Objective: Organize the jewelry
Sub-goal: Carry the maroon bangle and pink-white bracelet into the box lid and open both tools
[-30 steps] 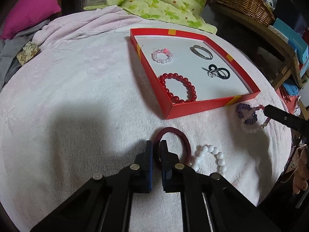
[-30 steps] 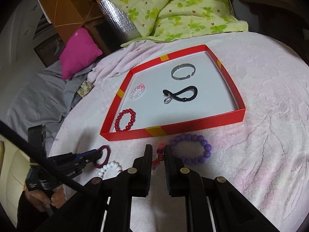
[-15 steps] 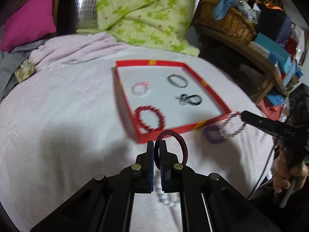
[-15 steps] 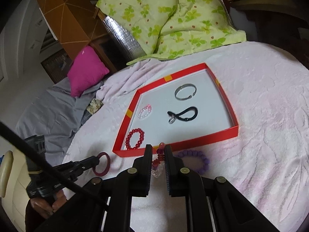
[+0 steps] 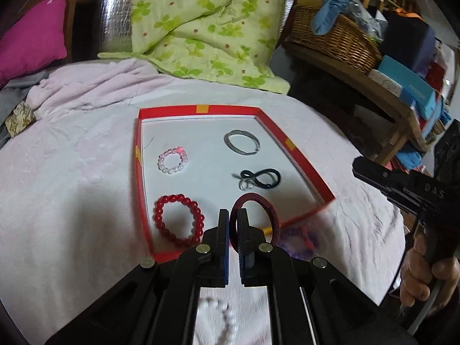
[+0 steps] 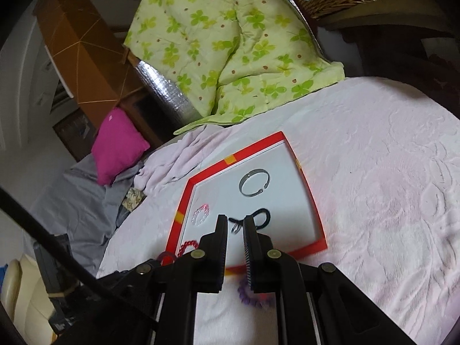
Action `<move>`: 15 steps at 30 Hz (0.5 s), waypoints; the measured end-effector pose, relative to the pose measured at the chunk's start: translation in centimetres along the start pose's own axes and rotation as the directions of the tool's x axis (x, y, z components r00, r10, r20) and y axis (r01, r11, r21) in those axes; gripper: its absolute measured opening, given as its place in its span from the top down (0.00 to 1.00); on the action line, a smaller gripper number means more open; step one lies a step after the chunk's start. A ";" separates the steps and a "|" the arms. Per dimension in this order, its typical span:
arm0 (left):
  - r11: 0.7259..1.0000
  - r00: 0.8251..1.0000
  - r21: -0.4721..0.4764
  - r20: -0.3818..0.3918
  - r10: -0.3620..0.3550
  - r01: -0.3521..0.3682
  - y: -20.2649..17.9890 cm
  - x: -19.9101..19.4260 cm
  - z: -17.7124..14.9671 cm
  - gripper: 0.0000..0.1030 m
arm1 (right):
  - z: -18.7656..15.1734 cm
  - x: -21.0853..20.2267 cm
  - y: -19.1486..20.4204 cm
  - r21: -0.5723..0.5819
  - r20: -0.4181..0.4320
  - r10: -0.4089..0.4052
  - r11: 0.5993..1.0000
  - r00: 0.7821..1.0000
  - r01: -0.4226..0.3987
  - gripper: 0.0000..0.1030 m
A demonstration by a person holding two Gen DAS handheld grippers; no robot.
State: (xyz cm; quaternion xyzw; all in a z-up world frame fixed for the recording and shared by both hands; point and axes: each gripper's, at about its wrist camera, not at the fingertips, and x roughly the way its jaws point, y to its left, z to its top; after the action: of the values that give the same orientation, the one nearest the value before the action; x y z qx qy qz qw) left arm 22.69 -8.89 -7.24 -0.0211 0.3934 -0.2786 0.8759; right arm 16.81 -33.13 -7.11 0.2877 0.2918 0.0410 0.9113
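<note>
My left gripper [image 5: 233, 215] is shut on a dark red bangle [image 5: 266, 210] and holds it in the air over the near edge of the red tray [image 5: 299, 155]. In the tray lie a red bead bracelet [image 5: 178, 221], a pink-white bead bracelet [image 5: 172, 161], a silver bangle [image 5: 241, 142] and a black looped piece [image 5: 260, 178]. A white bead bracelet [image 5: 227, 322] lies on the cloth under the left gripper. My right gripper [image 6: 235, 224] is raised over the tray [image 6: 313, 201], its jaws a narrow gap apart with nothing seen between them. A purple bead bracelet [image 6: 253, 296] lies on the cloth below it.
A pink cloth [image 6: 388, 201] covers the round table. A green quilt [image 5: 201, 28] and a magenta pillow [image 5: 28, 49] lie behind. A wicker basket [image 5: 330, 34] and boxes sit on a shelf at the right. The right gripper's body [image 5: 402, 189] shows at the right edge.
My left gripper lifted the dark red bangle off the cloth and carried it up over the tray's near edge. My right gripper rose; the pink-red bead piece seen between its fingers no longer shows there.
</note>
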 end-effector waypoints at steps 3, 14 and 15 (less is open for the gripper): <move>1.000 1.000 -0.031 -0.011 0.000 0.000 0.3 0.9 0.2 0.95 | 0.3 0.9 -0.6 0.021 -0.048 0.006 1.000 0.999 -0.005 0.88; 0.999 1.000 -0.033 -0.003 0.014 -0.014 -0.1 1.2 0.2 0.95 | -3.1 2.8 -4.3 -0.015 -0.346 -0.125 0.992 0.930 0.127 0.67; 0.999 1.000 -0.033 -0.002 0.015 -0.015 -0.3 1.4 0.3 0.95 | -3.2 2.8 -4.5 -0.009 -0.347 -0.123 0.992 0.930 0.128 0.67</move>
State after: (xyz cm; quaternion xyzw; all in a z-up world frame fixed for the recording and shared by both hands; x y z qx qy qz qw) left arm 23.48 -9.90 -7.93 -0.0324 0.3987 -0.2653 0.8773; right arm 16.93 -34.62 -13.08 0.2628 0.4658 0.0309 0.8444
